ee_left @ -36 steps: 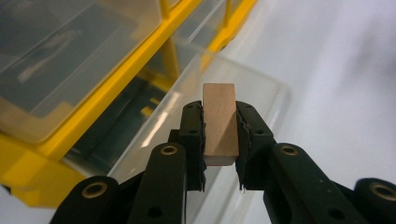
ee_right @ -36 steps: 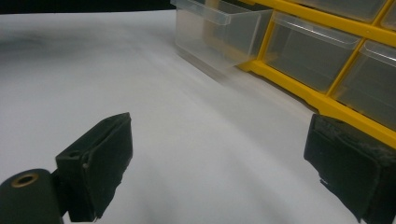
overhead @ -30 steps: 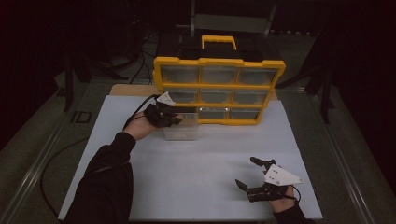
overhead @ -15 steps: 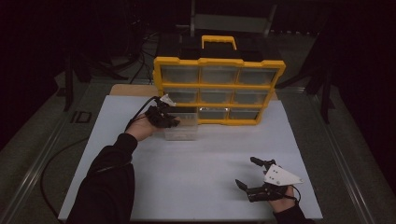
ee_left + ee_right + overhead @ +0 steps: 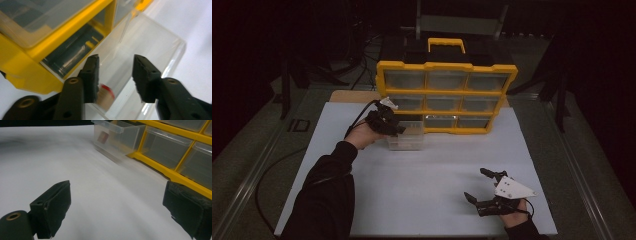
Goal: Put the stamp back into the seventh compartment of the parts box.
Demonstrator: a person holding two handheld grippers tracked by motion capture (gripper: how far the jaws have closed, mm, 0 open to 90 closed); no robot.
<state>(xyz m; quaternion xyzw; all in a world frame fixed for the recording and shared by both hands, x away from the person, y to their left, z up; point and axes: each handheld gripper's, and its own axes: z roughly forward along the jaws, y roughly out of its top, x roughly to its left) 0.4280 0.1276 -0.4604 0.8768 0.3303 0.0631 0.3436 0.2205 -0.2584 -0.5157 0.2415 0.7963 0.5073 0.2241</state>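
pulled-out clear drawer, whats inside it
One small piece, pale with a red top, lies in the clear drawer, seen between the open left claw. What it is is too blurred to tell.

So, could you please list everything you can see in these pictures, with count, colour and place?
Organiser cabinet: one, yellow frame with clear drawers and a yellow handle, at the far side of the table.
Pulled-out drawer: one, clear, bottom-left of the cabinet, resting on the table.
Small item in drawer: one, tan with red; blurred.
Table: one, white top.
Left gripper: one, black, open at the drawer.
Right gripper: one, black with grey plate, open, near edge at right.
Sleeves: dark.
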